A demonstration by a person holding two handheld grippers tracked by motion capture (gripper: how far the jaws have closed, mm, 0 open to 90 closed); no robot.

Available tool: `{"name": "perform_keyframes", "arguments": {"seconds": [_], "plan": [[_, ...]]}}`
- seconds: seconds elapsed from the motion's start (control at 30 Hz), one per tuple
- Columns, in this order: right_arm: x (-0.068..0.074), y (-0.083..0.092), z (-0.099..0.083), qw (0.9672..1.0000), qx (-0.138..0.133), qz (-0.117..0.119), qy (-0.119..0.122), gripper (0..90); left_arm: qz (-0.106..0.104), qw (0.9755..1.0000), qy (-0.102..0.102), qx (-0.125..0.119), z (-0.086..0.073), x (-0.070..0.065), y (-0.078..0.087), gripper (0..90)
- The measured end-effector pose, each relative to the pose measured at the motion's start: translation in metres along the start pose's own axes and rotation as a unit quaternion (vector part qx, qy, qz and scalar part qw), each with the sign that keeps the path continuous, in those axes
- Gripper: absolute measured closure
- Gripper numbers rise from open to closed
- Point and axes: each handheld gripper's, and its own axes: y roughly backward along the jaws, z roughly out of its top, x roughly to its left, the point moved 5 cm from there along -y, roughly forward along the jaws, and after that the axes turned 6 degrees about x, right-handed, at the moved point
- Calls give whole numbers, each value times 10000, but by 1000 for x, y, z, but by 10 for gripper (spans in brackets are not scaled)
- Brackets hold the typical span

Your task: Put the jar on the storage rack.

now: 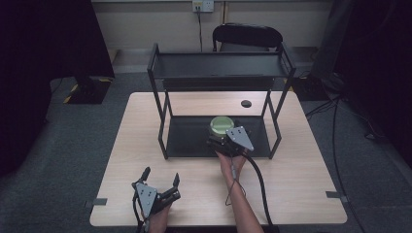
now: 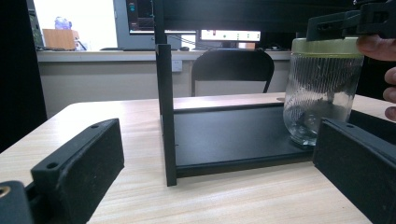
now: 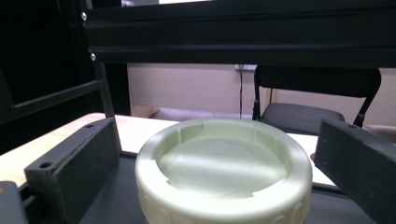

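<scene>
A clear glass jar (image 1: 221, 125) with a pale green lid (image 3: 224, 163) stands upright on the lower shelf (image 1: 187, 138) of a black two-level rack (image 1: 218, 65). My right gripper (image 1: 219, 136) reaches under the top shelf, open. Its jaws stand on either side of the lid, with a small gap on the left side. In the left gripper view the jar (image 2: 322, 93) sits at the right, with the right gripper (image 2: 350, 21) and a hand at its lid. My left gripper (image 1: 161, 174) is open over the table's front left, with nothing between its jaws.
The rack stands on a light wooden table (image 1: 141, 121). A small black disc (image 1: 246, 103) lies on the table behind the rack. A black chair (image 1: 248, 36) stands beyond the far edge. The rack's front left post (image 2: 166, 112) rises ahead of the left gripper.
</scene>
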Motion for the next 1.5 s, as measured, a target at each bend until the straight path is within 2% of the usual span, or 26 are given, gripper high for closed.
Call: {"name": "perform_keyframes", "arguments": {"seconds": [0.33, 0.47, 0.7, 0.87, 0.97, 1.13, 1.5], "plan": [[-2, 4, -2, 10000, 1, -27, -21, 0, 2, 10000, 1, -4, 0, 0, 0, 15], [-1, 6, -1, 9999, 23, 60, -84, 0, 2, 10000, 1, -3, 0, 0, 0, 15], [-1, 10, 0, 9999, -63, 64, -60, 0, 6, 10000, 2, -4, 0, 0, 0, 15], [3, 13, -1, 9999, -43, 94, 125, 0, 6, 10000, 1, 0, 0, 0, 0, 15], [5, 14, -1, 9996, -105, 37, 260, 0, 6, 10000, 1, -3, 0, 0, 0, 15], [6, 16, -1, 9993, -106, -72, 347, 0, 6, 10000, 1, -3, 0, 0, 0, 15], [7, 20, -1, 9996, -30, 5, 294, 0, 5, 10000, 2, -3, 0, 0, 0, 15]]}}
